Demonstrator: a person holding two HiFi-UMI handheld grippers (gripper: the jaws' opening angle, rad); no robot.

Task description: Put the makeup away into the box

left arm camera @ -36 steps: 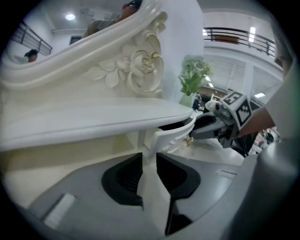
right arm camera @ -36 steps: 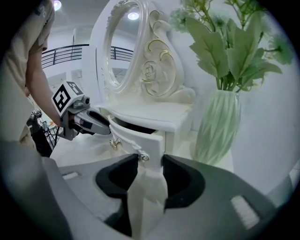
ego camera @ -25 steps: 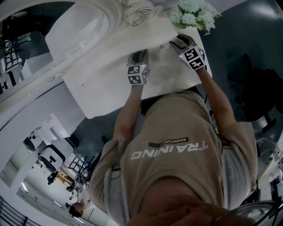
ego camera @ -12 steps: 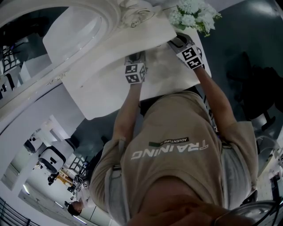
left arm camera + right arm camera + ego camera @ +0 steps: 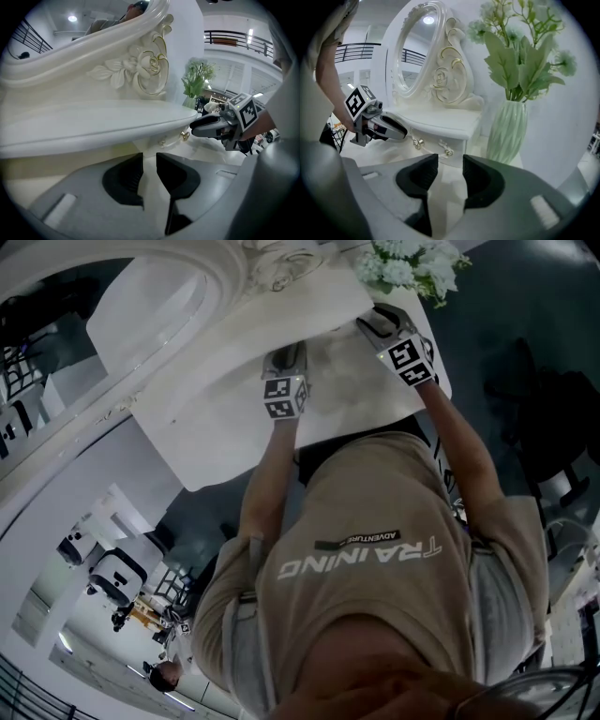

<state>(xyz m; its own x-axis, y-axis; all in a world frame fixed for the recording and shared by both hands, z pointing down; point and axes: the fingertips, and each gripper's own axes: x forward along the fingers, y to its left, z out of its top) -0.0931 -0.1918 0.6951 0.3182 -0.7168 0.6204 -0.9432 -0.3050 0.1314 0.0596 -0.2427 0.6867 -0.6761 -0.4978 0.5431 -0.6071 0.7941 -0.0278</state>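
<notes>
Nearest you, your beige shirt point(image 5: 375, 559) fills the lower head view, both forearms reaching out over the white dressing table point(image 5: 356, 390). Your left gripper point(image 5: 149, 160) is released: jaws apart, only bare tabletop showing through the gap. Your right gripper point(image 5: 450, 164) is released too, its jaws parted with nothing between them. Both hang low over the tabletop, side by side and apart. Just past your jaws sits a small white drawer point(image 5: 440, 140) with two gold knobs point(image 5: 417, 142); the left gripper's nose points in near it, under the raised shelf point(image 5: 117, 122). Right of the drawer stands a ribbed green vase point(image 5: 506, 136) holding flowers point(image 5: 412, 263). Behind rises the ornate oval mirror point(image 5: 412, 56). The makeup and the box I can't make out in any view.
</notes>
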